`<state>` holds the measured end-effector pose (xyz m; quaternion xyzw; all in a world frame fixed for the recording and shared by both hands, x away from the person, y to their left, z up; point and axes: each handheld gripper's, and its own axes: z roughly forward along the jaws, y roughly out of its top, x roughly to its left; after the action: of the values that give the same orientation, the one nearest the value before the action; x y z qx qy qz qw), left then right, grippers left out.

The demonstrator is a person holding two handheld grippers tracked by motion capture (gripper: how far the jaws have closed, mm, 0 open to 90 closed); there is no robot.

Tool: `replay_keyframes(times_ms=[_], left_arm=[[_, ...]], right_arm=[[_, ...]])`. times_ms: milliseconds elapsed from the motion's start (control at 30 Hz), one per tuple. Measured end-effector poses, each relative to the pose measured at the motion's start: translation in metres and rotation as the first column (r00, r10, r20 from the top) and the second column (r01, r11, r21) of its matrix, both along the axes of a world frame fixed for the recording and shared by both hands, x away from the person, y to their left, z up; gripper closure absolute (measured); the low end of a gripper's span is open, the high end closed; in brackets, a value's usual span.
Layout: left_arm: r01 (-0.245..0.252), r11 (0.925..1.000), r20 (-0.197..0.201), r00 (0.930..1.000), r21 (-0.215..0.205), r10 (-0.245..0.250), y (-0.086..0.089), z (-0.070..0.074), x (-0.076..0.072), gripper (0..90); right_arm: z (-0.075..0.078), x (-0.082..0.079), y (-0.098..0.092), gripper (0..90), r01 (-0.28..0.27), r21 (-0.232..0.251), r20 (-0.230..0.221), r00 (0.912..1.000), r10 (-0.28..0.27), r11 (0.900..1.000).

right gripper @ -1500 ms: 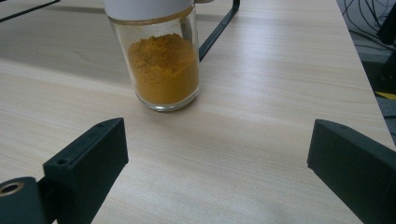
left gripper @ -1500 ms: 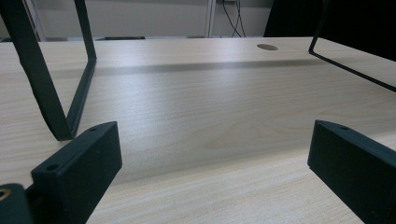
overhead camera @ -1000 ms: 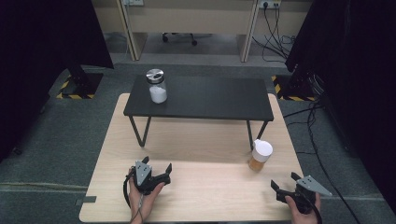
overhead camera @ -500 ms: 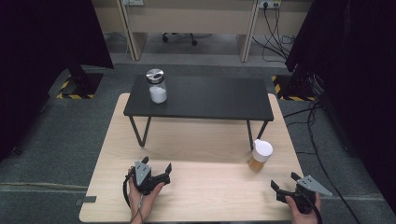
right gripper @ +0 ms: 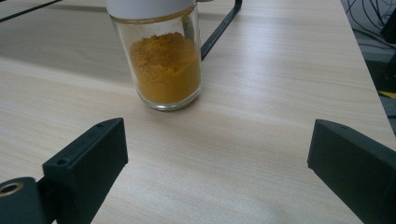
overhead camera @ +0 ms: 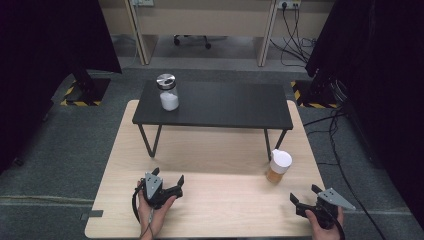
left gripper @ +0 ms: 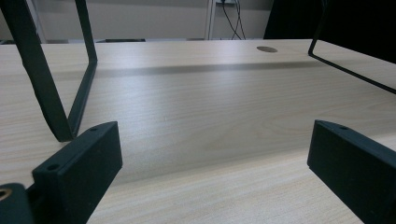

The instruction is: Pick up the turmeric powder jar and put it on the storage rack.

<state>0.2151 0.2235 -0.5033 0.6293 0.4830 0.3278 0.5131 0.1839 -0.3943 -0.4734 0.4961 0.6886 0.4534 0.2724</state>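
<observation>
Right gripper (overhead camera: 306, 195) w/ jaws spread wide, nothing between them; spice jar (overhead camera: 278, 166) stands upright on table (overhead camera: 225, 150) just ahead, slightly left of its jaws. Left gripper (overhead camera: 167, 178) also spread, holding nothing.

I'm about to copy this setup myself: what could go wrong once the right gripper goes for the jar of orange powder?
The orange-powder jar is tall and narrow, so a jaw nudging it could tip it. It stands beside the black shelf's leg, which the right gripper might knock. Its smooth glass could slip in a high grip.
</observation>
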Motion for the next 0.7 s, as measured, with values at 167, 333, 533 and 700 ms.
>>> replay_keyframes(times_ms=[167,333,533,700], left_arm=[[-0.001,1.0,0.0,1.0,-0.004,0.001,0.0002,-0.0003,0.0001,2.3],[0.0,1.0,0.0,1.0,0.0,0.0,-0.0001,0.0001,0.0001,2.3],[0.001,1.0,0.0,1.0,0.002,-0.001,-0.0002,0.0002,0.0006,2.3],[0.002,1.0,0.005,1.0,0.001,-0.002,-0.0011,-0.0006,0.0004,2.3]], right_arm=[[0.0001,0.0002,0.0001,5.2,-0.001,-0.001,-0.001,1.0,0.001,1.0],[-0.0003,-0.0001,-0.0003,5.1,-0.001,0.001,0.002,1.0,0.001,1.0],[0.0002,0.0005,-0.0001,5.1,-0.001,0.0,-0.002,1.0,0.001,1.0],[0.0002,0.0011,-0.0012,5.2,-0.003,0.007,-0.006,1.0,0.003,1.0]])
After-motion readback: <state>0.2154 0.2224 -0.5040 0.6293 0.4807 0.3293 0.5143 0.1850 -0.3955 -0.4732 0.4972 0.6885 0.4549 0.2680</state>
